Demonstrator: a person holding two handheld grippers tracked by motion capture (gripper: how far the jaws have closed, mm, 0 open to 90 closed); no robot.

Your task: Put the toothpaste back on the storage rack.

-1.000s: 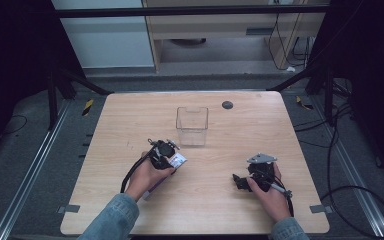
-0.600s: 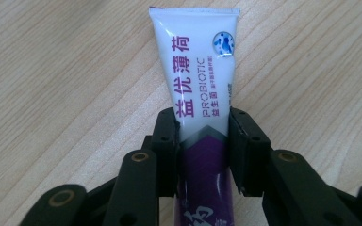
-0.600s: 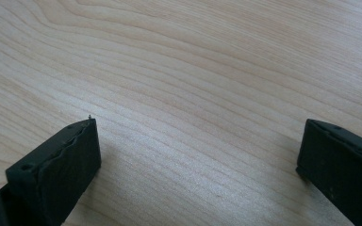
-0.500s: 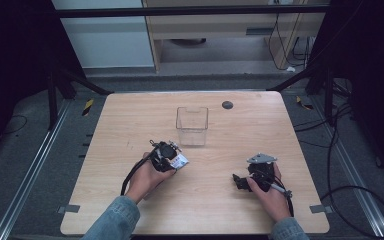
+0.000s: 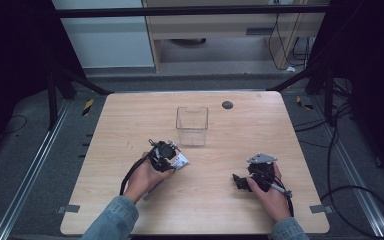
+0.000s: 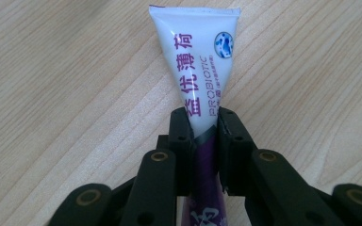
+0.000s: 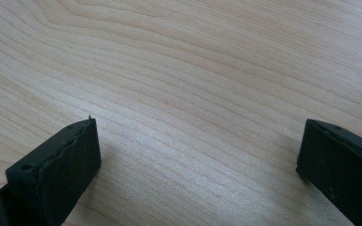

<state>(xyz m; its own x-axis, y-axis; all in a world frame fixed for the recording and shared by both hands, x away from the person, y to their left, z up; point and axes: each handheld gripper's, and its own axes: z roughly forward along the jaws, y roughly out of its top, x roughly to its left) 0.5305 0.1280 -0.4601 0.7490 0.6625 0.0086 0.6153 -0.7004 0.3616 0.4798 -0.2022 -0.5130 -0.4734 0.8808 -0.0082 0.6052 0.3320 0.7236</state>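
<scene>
Left gripper is clamped on a white and purple tube, its jaws having just been closing, with both pads pressed against the tube's sides. Tube lies flat on the wooden table, crimped end pointing away from the gripper, just short of the clear plastic container standing mid-table. Right gripper rests near the table's right front, well apart from the tube, jaws spread wide over bare wood.

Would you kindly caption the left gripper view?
Left gripper shut on a white tube lying on the table.
</scene>
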